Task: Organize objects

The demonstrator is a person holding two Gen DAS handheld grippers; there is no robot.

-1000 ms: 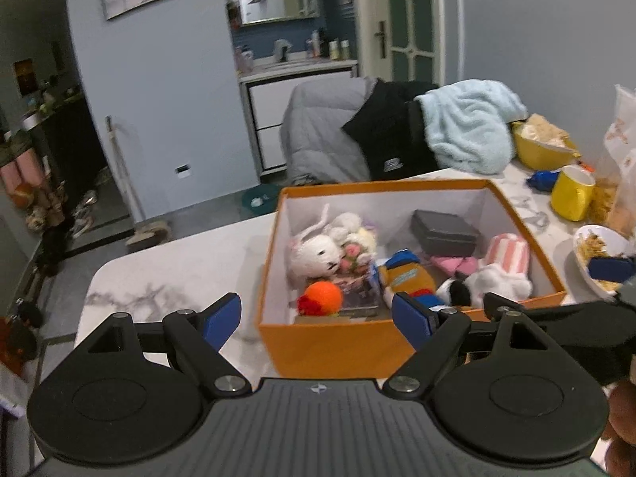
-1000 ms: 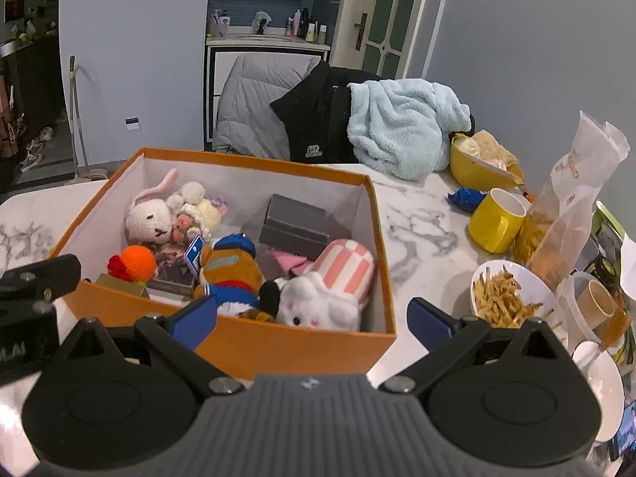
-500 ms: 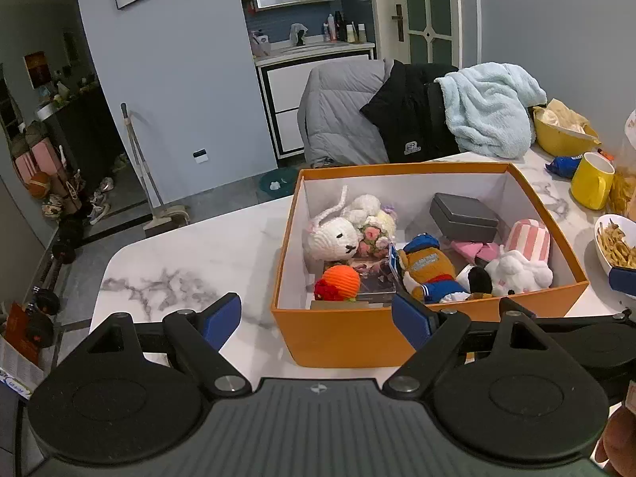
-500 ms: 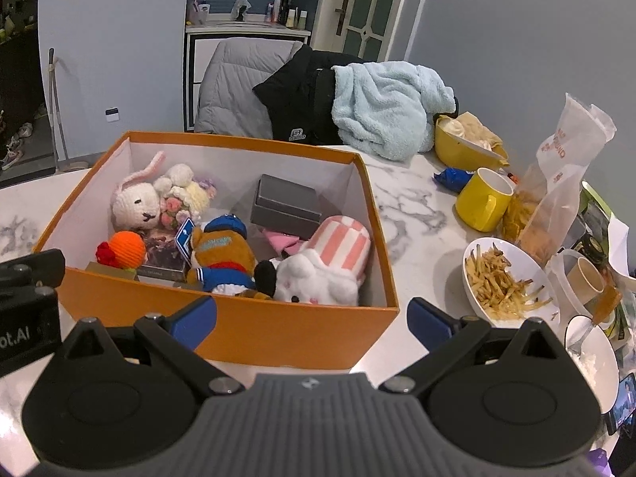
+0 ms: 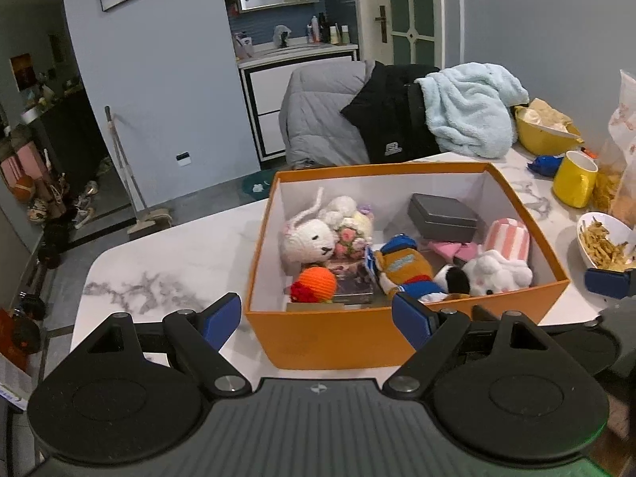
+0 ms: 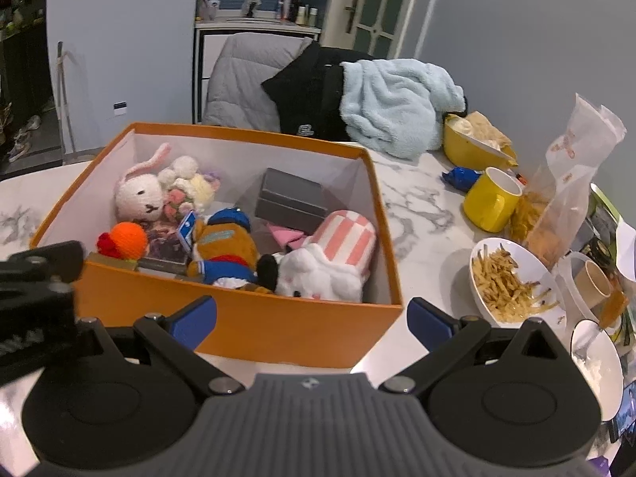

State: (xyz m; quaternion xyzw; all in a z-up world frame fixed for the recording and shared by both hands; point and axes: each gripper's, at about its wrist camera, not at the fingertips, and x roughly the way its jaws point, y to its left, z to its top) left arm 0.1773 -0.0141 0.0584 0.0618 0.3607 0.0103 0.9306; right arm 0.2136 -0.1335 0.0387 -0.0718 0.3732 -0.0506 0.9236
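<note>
Orange box (image 5: 330, 342) near table (image 5: 179, 254) front edge, full of toys. Left tongs (image 5: 316, 320) and right tongs (image 6: 312, 320) both spread, empty, just short of box's front wall. Flat item under orange knit ball (image 6: 129, 240) half hidden by wall. White plush (image 6: 318, 278) face-down, hard to identify. Fries bowl (image 5: 588, 234) cut by right tongs.

Flat cards (image 6: 167, 248): lying under the toys, print too blurred to read.
Left gripper (image 6: 35, 290): blurring at the left edge, fingertips cut off.
White bowl (image 6: 596, 361): running off the right edge.
</note>
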